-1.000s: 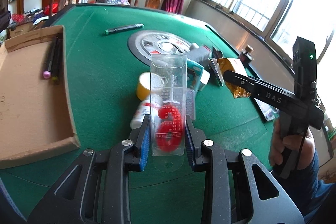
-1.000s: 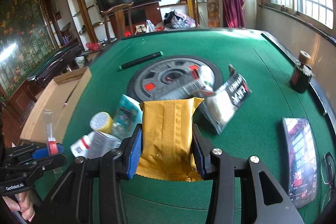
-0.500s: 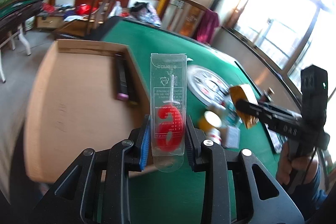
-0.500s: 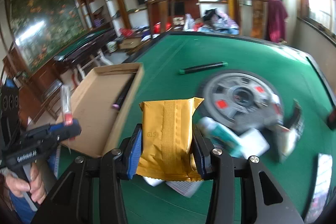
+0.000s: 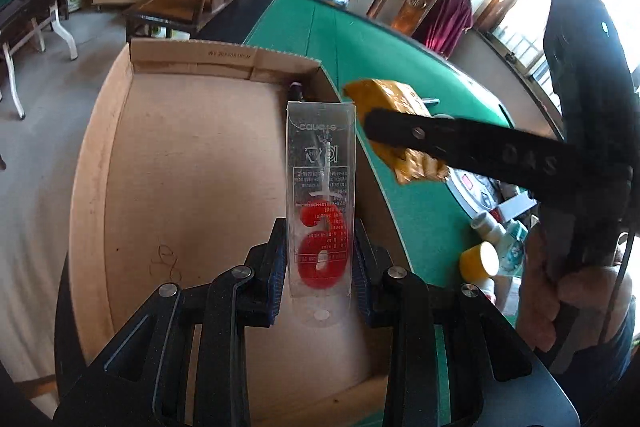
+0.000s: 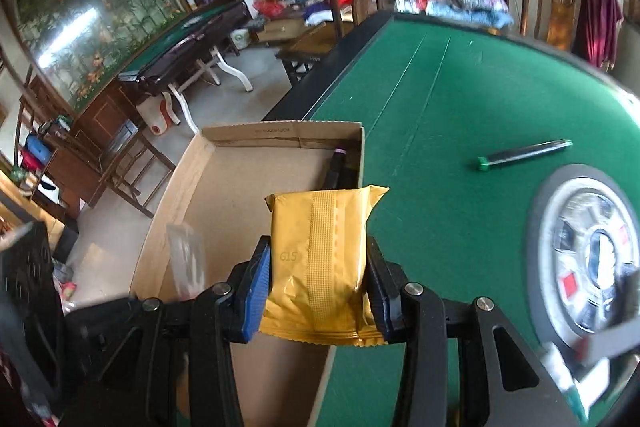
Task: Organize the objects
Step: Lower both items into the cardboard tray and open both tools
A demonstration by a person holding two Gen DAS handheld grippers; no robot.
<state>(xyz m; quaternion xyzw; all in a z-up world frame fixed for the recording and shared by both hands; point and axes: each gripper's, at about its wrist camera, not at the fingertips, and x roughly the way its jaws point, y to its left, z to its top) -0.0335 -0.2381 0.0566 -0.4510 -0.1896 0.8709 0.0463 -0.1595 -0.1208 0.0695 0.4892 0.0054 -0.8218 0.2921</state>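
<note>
My left hand-held gripper [image 5: 320,263] was clamped on the lower part of the clear candle packet [image 5: 321,187], its blue pads [image 5: 279,267] against the two long edges, and held it upright above the open cardboard box [image 5: 192,155]. The packet looked light and stiff but thin, with a red number candle inside, so I judged the edge grip right and a hard squeeze likely to buckle it. My right hand-held gripper [image 6: 318,291] pinched the yellow snack pouch [image 6: 320,259] across its sides, over the box's right wall at the table [image 6: 460,99] edge. The pouch looked soft and crinkly, light, and probably crushable, so a gentle hold low on its body suited it. In the box I could see only dark markers [image 6: 340,171] lying along the right wall; the rest of the floor was bare cardboard.
</note>
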